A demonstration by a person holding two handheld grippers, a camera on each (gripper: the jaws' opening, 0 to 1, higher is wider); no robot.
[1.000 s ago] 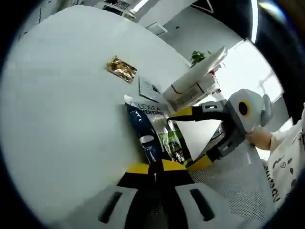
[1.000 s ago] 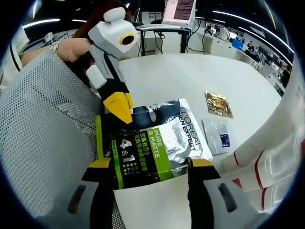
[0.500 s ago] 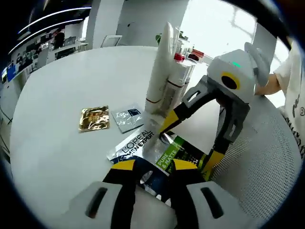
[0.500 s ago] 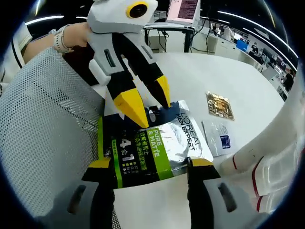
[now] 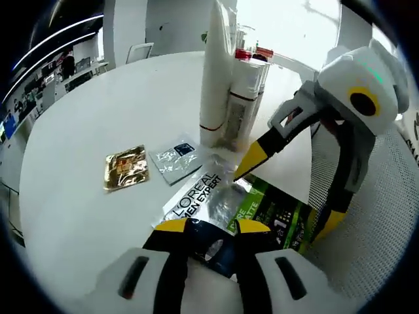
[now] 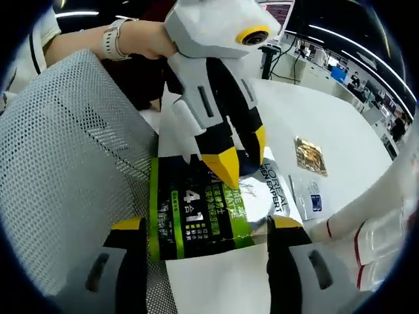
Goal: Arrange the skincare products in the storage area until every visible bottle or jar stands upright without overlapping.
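A flat L'Oreal pouch, silver, green and dark blue, lies at the edge of the white round table, partly over a grey mesh surface. My left gripper is open, its yellow-tipped jaws on either side of the pouch's dark blue end. From the right gripper view the left gripper points down at the pouch. My right gripper is wide open, astride the pouch's green end. In the left gripper view the right gripper shows with its jaws spread wide.
A tall white tube and white bottles with red bands stand upright behind the pouch. A gold sachet and a small silver sachet lie flat beside them. A hand with a wristwatch holds the left gripper.
My left gripper's jaws, shut one second ago, now stand apart around the pouch's blue end. The left gripper has come closer and steeper over the pouch. The right gripper stays open.
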